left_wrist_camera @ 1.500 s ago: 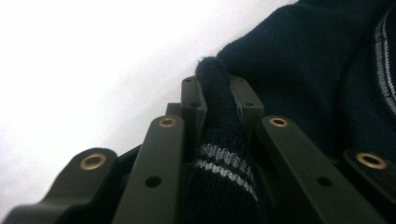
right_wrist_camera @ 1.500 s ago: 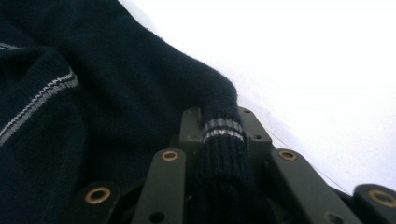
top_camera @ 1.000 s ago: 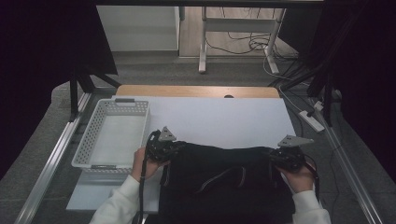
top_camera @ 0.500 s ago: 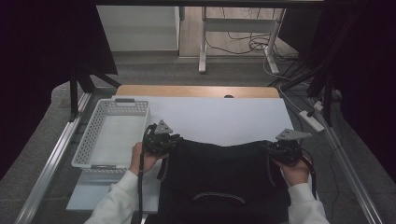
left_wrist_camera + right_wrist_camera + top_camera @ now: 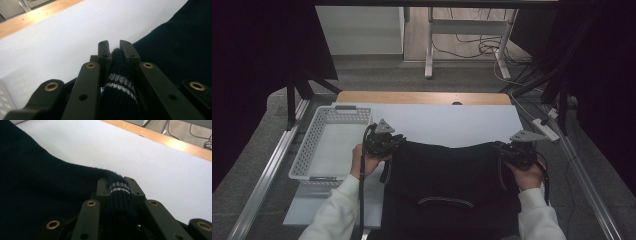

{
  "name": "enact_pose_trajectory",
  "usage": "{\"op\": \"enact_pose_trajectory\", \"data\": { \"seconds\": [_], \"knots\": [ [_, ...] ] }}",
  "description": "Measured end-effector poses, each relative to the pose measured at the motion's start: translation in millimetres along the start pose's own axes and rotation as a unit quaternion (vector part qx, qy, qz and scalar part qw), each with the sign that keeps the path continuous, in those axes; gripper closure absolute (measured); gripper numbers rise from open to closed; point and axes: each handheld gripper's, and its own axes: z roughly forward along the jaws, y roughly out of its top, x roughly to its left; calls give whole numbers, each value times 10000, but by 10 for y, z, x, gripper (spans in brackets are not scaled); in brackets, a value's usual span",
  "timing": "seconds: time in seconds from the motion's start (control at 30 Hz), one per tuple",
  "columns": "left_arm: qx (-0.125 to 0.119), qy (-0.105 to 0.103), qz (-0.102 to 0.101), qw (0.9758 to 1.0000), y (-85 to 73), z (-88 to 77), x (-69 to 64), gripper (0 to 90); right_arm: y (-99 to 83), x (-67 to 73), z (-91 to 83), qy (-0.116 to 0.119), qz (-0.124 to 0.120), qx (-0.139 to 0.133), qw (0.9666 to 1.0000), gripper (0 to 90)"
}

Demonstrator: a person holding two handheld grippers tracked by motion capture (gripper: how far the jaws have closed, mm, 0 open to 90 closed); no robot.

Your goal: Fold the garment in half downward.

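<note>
Garment: dark navy knit sweater point(image 5: 452, 185), spread over the near half of the white bench point(image 5: 447, 122), lower part hanging over the near edge.
Trim: ribbed hem with two thin white stripes point(image 5: 120, 83), same stripes in the right gripper view.
Left hand-held gripper point(image 5: 384, 142): jaws clamped narrow on the sweater's far left corner; knit bunched between the pads in the left gripper view.
Right hand-held gripper point(image 5: 517, 152): jaws pinched on the far right corner, ribbed fabric wedged between them.
Far edge of sweater: stretched between the two grippers, sagging slightly mid-span.
Basket: white perforated plastic basket point(image 5: 329, 145), on the bench just left of the left hand-held gripper.
Sleeves: person's white sleeves point(image 5: 334, 210) enter from the bottom.
</note>
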Motion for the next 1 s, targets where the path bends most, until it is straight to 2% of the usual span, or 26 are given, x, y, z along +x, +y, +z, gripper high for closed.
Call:
{"op": "enact_pose_trajectory", "data": {
  "seconds": [0.63,1.0],
  "knots": [
    [-212,147,-12,9997,174,-55,146,787,252,-41,14,-229,-38,-249,9994,753],
    [-246,155,-50,9996,185,-50,168,788,272,-39,17,-252,-67,-271,9993,752]
  ]
}}
